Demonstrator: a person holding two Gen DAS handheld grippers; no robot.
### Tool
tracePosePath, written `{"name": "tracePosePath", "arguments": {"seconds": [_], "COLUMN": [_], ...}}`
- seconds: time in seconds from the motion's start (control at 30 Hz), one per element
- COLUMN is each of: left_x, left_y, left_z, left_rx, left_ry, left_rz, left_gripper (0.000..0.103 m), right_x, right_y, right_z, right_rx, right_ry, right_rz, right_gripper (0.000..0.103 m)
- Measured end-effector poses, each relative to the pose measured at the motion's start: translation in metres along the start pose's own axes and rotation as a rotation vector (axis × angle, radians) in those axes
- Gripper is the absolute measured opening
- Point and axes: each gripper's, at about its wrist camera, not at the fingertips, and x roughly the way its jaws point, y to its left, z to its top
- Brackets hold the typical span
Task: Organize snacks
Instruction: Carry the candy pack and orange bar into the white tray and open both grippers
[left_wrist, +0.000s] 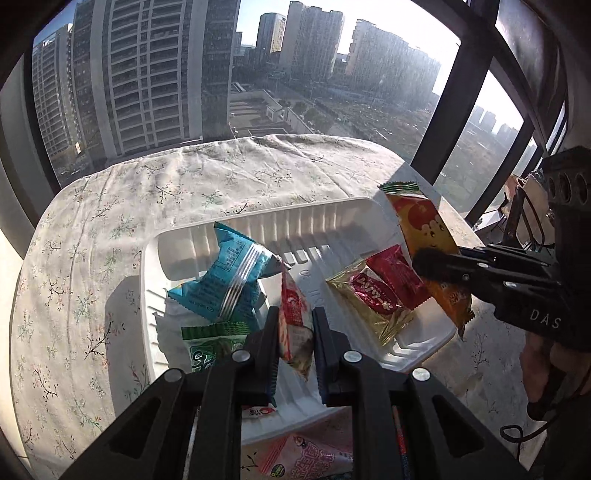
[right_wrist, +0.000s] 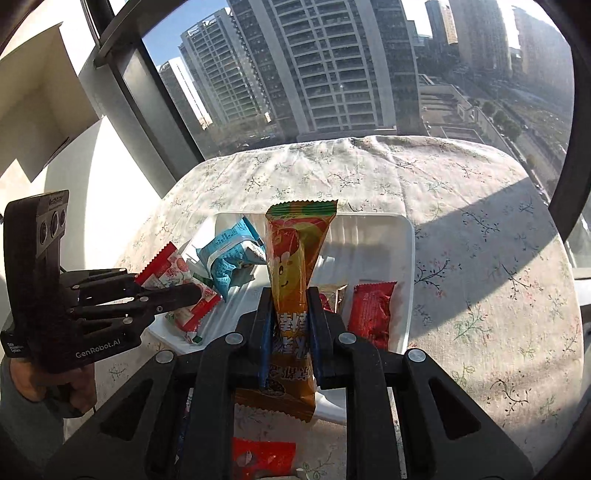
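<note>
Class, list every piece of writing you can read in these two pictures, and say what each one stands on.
"DAS": on the right gripper body.
"GenRobot.AI": on the left gripper body.
Orange packet: large Chinese characters, seen reversed, not reliably readable.
Blue packet, red packet, gold packet: print too small or blurred.

Inside the white tray (left_wrist: 258, 225) sat one blue packet (left_wrist: 229, 280), one green packet (left_wrist: 210, 343), one gold packet (left_wrist: 365, 299) and one red packet (left_wrist: 395, 275), with two held above it.
</note>
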Motion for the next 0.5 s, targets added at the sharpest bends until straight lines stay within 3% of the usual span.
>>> {"name": "tracePosePath", "arguments": {"seconds": [0.17,0.5], "left_x": [0.026,0.052], "left_y": [-0.003,-0.01], "left_z": [0.001,-0.002], "left_rx": [0.022,0.049], "left_ry": [0.054,0.109], "left_rz": [-0.006,0.004], "left_gripper": [0.017,0.018], "right_x": [0.04,0.081], "right_y": [-0.011,-0.037], "right_z": [0.015,0.005], "right_rx": [0.031,0.044], "right_ry": [0.051,0.111], "right_rz": [-0.028,-0.086], "right_gripper": [0.016,0.016]}}
